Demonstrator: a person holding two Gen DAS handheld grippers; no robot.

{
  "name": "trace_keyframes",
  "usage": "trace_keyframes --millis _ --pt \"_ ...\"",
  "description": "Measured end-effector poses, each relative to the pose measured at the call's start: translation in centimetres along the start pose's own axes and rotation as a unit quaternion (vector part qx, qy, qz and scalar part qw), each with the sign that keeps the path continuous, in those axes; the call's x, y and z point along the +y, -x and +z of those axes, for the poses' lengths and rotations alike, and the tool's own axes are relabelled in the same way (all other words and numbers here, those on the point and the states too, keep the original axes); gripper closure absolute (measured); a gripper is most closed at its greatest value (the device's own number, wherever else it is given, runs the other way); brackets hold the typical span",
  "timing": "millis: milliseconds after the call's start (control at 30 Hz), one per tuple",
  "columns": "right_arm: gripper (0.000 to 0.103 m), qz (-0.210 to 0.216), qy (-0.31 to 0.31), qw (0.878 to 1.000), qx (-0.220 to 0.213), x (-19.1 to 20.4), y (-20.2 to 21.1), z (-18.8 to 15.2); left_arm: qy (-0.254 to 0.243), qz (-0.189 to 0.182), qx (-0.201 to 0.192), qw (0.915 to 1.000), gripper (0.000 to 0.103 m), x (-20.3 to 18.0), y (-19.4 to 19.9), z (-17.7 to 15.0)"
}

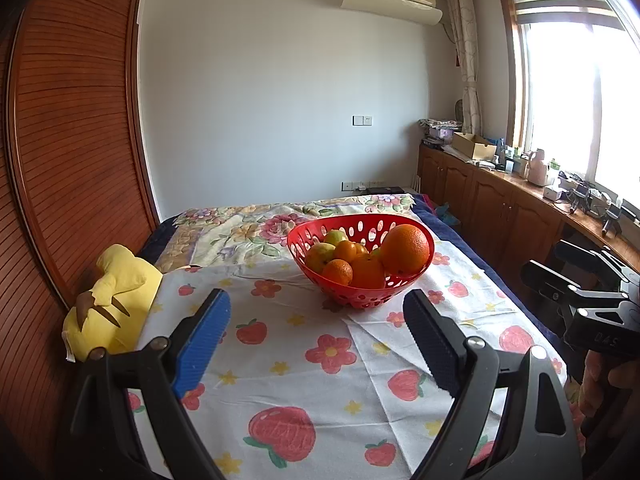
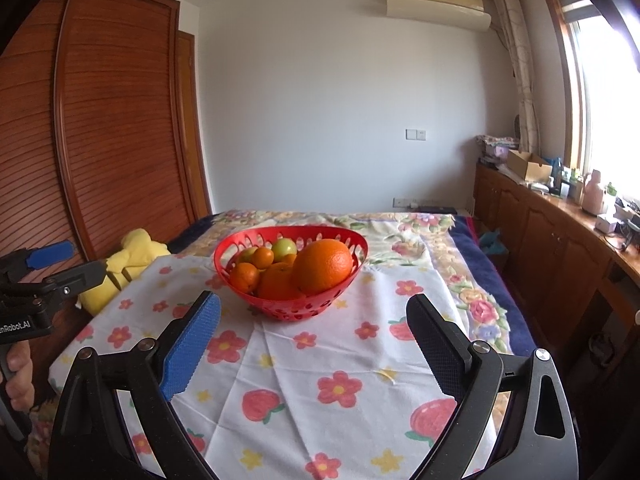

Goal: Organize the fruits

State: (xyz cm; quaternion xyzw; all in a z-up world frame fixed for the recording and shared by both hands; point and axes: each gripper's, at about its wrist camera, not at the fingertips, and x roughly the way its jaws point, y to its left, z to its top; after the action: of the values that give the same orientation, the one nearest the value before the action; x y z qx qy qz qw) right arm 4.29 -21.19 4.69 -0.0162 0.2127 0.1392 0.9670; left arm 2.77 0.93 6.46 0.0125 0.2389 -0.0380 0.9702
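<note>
Fruits (image 1: 362, 258) all piled in red basket (image 1: 360, 300) on bed's cloth (image 1: 304, 360), at twelve o'clock. Left gripper (image 1: 316, 344), right gripper (image 2: 312, 346): wide open, empty. Fits sorted, or about to unload.

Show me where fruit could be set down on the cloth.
Free: the printed cloth between the red basket and both open grippers, left gripper, right gripper. Crowded: the basket itself, and the yellow plush edge.

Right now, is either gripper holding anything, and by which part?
Nothing held. The left gripper and right gripper are both open and empty, short of the red basket; all fruit sits inside it.
</note>
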Motion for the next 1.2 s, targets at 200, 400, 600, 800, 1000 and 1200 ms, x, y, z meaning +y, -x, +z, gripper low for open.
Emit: trace_keyframes --millis 200,400,600,800,1000,1200 --pt "0.007 -0.002 0.0 1.0 -0.001 -0.12 0.05 -0.03 0.0 -0.002 -0.001 1.0 0.014 -0.03 0.24 0.14" --pt "0.007 -0.002 -0.001 1.0 -0.002 -0.24 0.03 -0.13 0.001 0.0 -0.002 1.0 0.014 -0.02 0.3 0.14" --pt "0.007 -0.004 -0.001 1.0 -0.002 -0.24 0.08 -0.15 0.002 0.001 -0.002 1.0 0.014 -0.07 0.43 0.17" --pt "0.007 -0.005 -0.001 1.0 -0.003 -0.25 0.1 -0.14 0.002 0.001 -0.002 1.0 0.014 -0.07 0.44 0.17" --pt "0.007 -0.004 0.0 1.0 -0.003 -0.28 0.07 -0.16 0.002 0.001 -0.003 1.0 0.014 -0.14 0.5 0.12" --pt "0.007 -0.004 0.0 1.0 -0.003 -0.31 0.05 -0.21 0.001 0.0 -0.004 1.0 0.014 -0.2 0.58 0.05"
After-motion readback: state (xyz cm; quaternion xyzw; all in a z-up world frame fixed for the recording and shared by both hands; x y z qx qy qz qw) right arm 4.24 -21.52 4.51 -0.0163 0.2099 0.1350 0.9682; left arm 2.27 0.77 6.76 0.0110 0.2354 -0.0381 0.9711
